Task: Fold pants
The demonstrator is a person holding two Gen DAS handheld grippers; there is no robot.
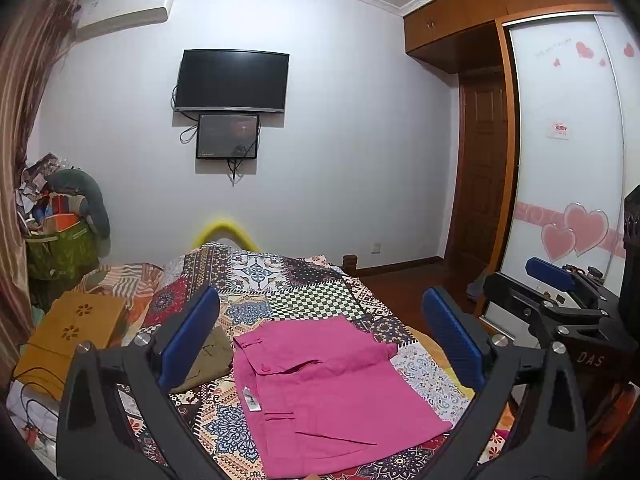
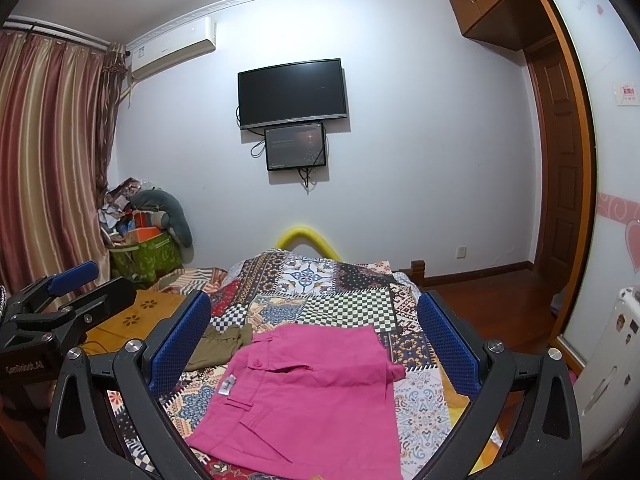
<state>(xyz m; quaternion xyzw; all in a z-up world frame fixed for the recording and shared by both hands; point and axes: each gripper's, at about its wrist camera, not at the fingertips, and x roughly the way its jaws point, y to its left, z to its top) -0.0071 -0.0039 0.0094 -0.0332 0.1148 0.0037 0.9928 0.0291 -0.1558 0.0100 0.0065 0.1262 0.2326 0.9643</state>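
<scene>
Your left gripper has a black frame with triangular cut-outs, silver round screws at the joints, and jaws faced with blue, finely dimpled pads. Your right gripper is built the same way. White "DAS" lettering marks the right one's body; the left one carries small white lettering too.

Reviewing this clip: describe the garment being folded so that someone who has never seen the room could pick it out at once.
Start at the bed with the patchwork quilt below the wall-mounted TV. On its near end, between both open grippers, lie the pink pants, folded into a flat block with a white label showing. The only other garment, a crumpled olive-brown one, lies just to their left and is smaller and duller.
</scene>
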